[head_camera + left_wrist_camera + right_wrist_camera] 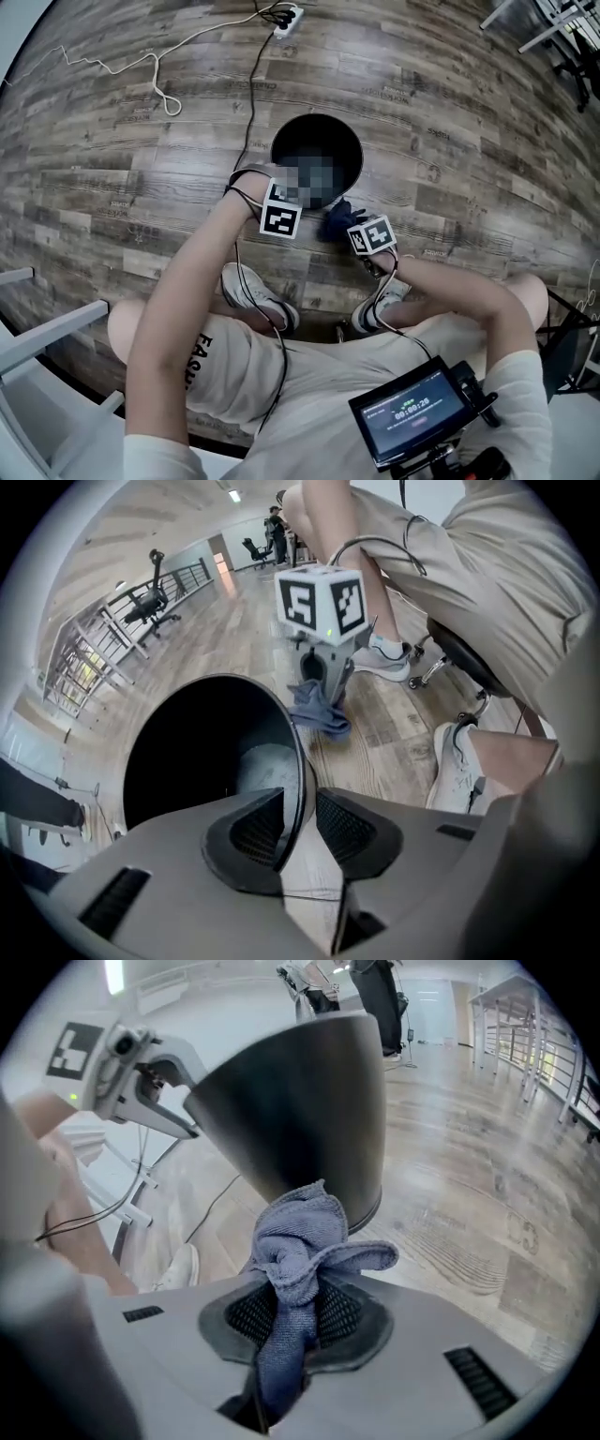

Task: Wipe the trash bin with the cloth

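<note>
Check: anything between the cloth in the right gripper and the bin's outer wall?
Nothing visible. The cloth, clamped in the fingers of the right gripper, sits right up against the trash bin wall with nothing between. The left gripper straddles the rim, off to one side.

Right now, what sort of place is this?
Probably an open-plan office or lab: wood-look plank flooring, a wheeled office chair and metal railings along one side.

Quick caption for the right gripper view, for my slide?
Right gripper shut on a bunched blue-grey cloth, in front of the dark tapered trash bin.
</note>
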Demonstrator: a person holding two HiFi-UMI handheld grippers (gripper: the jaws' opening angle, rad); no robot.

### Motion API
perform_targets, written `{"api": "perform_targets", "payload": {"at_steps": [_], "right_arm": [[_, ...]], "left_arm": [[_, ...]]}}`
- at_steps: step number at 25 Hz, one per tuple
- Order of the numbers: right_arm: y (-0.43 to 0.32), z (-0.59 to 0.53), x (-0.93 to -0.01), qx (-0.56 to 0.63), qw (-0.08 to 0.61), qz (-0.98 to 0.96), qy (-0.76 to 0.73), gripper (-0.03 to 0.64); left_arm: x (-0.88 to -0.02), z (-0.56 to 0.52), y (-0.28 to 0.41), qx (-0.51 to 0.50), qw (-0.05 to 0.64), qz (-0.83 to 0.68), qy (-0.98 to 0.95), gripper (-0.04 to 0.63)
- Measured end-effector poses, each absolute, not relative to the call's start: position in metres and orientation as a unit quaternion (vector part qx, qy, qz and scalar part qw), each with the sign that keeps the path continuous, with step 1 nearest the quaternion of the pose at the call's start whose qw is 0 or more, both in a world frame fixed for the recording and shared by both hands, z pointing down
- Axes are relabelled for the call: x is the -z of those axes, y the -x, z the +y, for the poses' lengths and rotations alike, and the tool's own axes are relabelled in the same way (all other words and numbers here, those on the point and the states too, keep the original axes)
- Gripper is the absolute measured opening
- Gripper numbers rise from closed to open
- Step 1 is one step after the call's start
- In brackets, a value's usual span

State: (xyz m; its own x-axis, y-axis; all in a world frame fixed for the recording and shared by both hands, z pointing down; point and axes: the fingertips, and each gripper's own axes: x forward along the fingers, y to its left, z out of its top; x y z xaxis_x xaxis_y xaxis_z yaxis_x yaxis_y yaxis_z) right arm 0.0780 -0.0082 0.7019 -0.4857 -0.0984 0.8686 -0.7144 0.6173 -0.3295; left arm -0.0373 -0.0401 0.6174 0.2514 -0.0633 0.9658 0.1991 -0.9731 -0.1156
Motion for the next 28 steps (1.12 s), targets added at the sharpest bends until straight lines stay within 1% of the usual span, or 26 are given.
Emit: {"api": "perform_targets", "payload": {"at_steps": [2,3,7,13,20,28], "right_arm": [[-0.077,0.001,-0.678,-0.35,0.427,-0.796,-0.249,0.081],[-0.075,0.004,-0.666,-0.35,0.42,-0.8,-0.247,0.081],[-0.069,0.002,-0.623,-0.36,0.378,-0.814,-0.257,0.081],[-0.058,-0.014,-0.583,-0.341,0.337,-0.833,-0.275,0.081],[-0.049,-0.033,-0.602,-0.329,0.354,-0.828,-0.285,0.081],[-0.05,-0.052,-0.642,-0.325,0.376,-0.814,-0.3,0.081]], "left_arm": [[-0.619,-0.043,0.041,0.609,0.111,-0.038,0.785,0.104],[-0.62,-0.043,0.042,0.608,0.112,-0.038,0.785,0.087],[-0.62,-0.041,0.041,0.618,0.106,-0.048,0.778,0.072],[-0.619,-0.037,0.033,0.617,0.082,-0.041,0.782,0.069],[-0.619,-0.032,0.02,0.616,0.07,-0.033,0.784,0.06],[-0.618,-0.028,0.01,0.601,0.092,-0.044,0.793,0.038]]}}
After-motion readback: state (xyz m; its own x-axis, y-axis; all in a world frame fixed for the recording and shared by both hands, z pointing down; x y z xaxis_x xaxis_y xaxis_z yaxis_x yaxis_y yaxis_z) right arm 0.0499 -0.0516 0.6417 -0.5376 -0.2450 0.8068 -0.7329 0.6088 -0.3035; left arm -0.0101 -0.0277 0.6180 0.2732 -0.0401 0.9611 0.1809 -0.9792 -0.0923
